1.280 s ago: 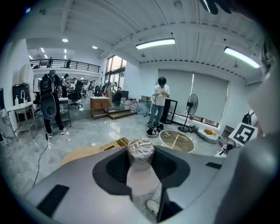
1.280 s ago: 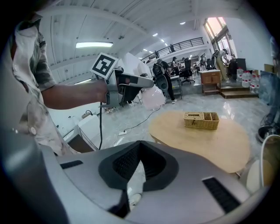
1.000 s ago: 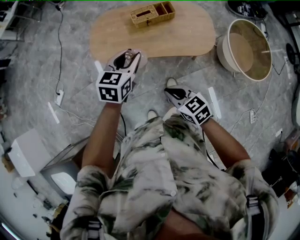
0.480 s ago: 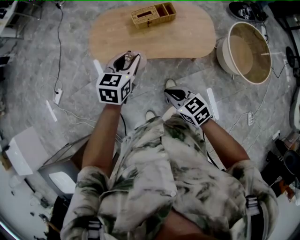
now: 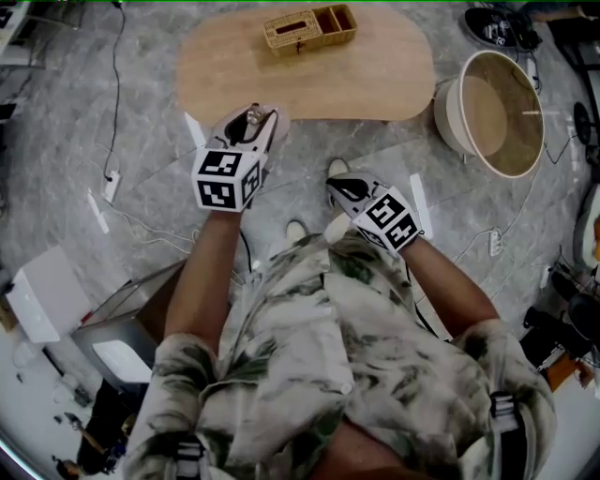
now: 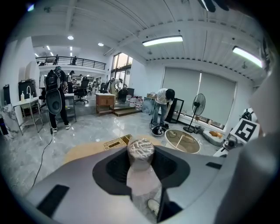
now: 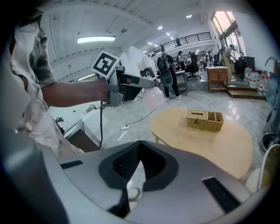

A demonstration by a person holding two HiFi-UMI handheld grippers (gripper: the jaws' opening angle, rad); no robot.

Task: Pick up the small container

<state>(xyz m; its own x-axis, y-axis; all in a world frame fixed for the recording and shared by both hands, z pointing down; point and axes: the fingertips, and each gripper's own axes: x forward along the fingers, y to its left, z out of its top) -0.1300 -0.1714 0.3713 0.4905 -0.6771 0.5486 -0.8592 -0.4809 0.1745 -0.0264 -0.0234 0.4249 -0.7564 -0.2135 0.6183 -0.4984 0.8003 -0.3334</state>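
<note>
The left gripper (image 5: 253, 116) is clamped on the container (image 6: 140, 152), a small pale, see-through pot with a round patterned top. It stands upright between the two jaws, pressed on both sides, with its top level with the jaw tips. It is lifted clear of the table (image 5: 309, 80), which lies ahead of and below this gripper. A wicker basket (image 5: 309, 28) sits at the table's far edge, well beyond the jaws. The right gripper (image 7: 139, 144) is closed with nothing in it. Its jaw tips meet in a point, and only grey floor and a shoe (image 7: 132, 193) show through the gap behind them. It is held lower and nearer the person's body than the left one, and the two are apart. From the right gripper, the left one is up and to its left, with its marker cube (image 7: 106, 64) on top. The table and basket lie ahead to the right. A round tub (image 5: 497, 112) stands on the floor just beside the table's right end, off to the right of both grippers.
</note>
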